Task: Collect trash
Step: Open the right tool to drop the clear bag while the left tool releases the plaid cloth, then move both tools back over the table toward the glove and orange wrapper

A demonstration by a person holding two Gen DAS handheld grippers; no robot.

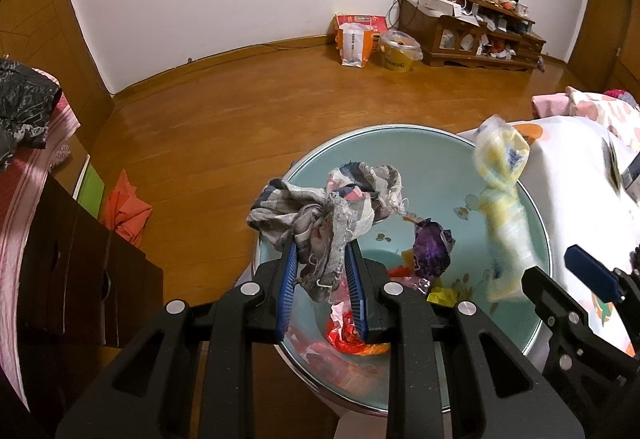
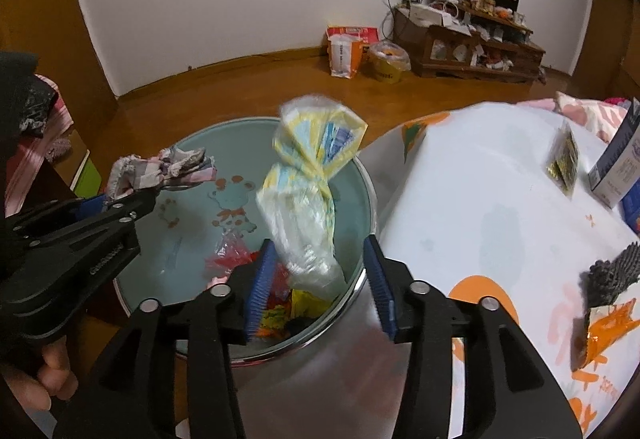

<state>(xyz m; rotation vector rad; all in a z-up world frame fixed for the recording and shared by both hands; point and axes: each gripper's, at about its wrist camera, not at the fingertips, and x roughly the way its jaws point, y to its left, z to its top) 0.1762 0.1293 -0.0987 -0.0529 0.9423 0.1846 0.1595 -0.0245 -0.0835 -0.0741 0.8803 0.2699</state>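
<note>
A round bin with a pale blue inside and a metal rim (image 1: 400,127) (image 2: 371,199) stands below both grippers, with red, yellow and purple wrappers (image 1: 432,247) in it. My left gripper (image 1: 320,251) (image 2: 128,195) is shut on a crumpled grey checked rag (image 1: 332,207) (image 2: 160,169) above the bin. My right gripper (image 2: 320,243) (image 1: 556,263) stands open over the bin's near edge. A yellow and clear plastic bag (image 2: 308,175) (image 1: 502,199), blurred, hangs upright between its blue pads (image 2: 260,279); the right pad is clear of it.
To the right is a table under a white cloth with orange prints (image 2: 480,199), bearing a gold packet (image 2: 564,159), a blue-white carton (image 2: 620,167), a grey knit piece (image 2: 616,271) and an orange wrapper (image 2: 604,327). A dark drawer unit (image 1: 80,259) stands left.
</note>
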